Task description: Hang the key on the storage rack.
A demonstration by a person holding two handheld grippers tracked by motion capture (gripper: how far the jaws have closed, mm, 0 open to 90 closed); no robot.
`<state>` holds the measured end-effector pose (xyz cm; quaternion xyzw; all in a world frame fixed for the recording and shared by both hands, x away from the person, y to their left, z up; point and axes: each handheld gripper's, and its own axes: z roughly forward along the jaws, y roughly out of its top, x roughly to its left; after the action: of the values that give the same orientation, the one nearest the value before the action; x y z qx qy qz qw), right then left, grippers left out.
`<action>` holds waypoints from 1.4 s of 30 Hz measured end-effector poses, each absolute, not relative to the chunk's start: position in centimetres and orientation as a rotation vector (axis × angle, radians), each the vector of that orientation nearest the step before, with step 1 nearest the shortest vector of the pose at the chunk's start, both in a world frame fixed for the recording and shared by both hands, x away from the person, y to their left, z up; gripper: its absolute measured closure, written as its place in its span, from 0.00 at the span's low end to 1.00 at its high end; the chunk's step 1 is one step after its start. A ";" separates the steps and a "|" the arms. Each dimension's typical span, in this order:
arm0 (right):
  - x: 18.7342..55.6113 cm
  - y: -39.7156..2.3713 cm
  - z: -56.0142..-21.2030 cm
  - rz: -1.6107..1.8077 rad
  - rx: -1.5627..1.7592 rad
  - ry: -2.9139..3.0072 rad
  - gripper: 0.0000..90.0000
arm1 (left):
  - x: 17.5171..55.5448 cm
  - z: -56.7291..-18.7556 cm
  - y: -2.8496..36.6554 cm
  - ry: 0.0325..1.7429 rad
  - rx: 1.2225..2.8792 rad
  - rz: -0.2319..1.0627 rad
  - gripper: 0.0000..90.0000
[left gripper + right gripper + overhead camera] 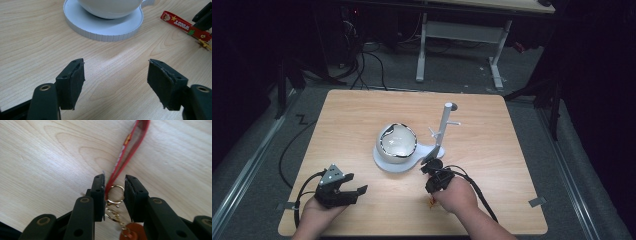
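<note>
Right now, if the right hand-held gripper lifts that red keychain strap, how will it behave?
The red strap looks like thin fabric, so it would probably droop. Its gold ring and chain would likely dangle and swing. It seems light, and the right hand-held gripper has not yet closed on it.

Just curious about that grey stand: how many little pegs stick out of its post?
2 that I can see. The upper peg juts right near the top of the post; the lower peg juts left, further down. Others may hide behind the post.

bowl [398, 143]: 1 | stand [443, 131]: 1 | keychain strap [127, 147]: 1 | table [362, 110]: 1
</note>
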<state>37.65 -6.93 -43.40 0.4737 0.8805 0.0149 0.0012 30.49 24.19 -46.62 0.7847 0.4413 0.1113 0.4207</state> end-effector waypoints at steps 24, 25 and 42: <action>36.6 -3.2 -44.4 0.079 1.259 2.780 0.85 | 30.5 -46.7 24.2 1.102 1.978 0.279 0.34; 36.2 -2.5 -44.3 0.080 1.256 2.795 0.84 | 30.5 -46.7 24.2 1.103 1.978 0.278 0.34; 37.1 -5.2 -44.6 -0.004 1.153 2.874 0.73 | 30.5 -46.8 24.1 1.102 1.988 0.277 0.34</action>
<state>37.15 -5.20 -44.62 0.3721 0.9279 -0.0014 0.0223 30.51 24.12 -46.75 0.7906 0.4384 0.1103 0.4130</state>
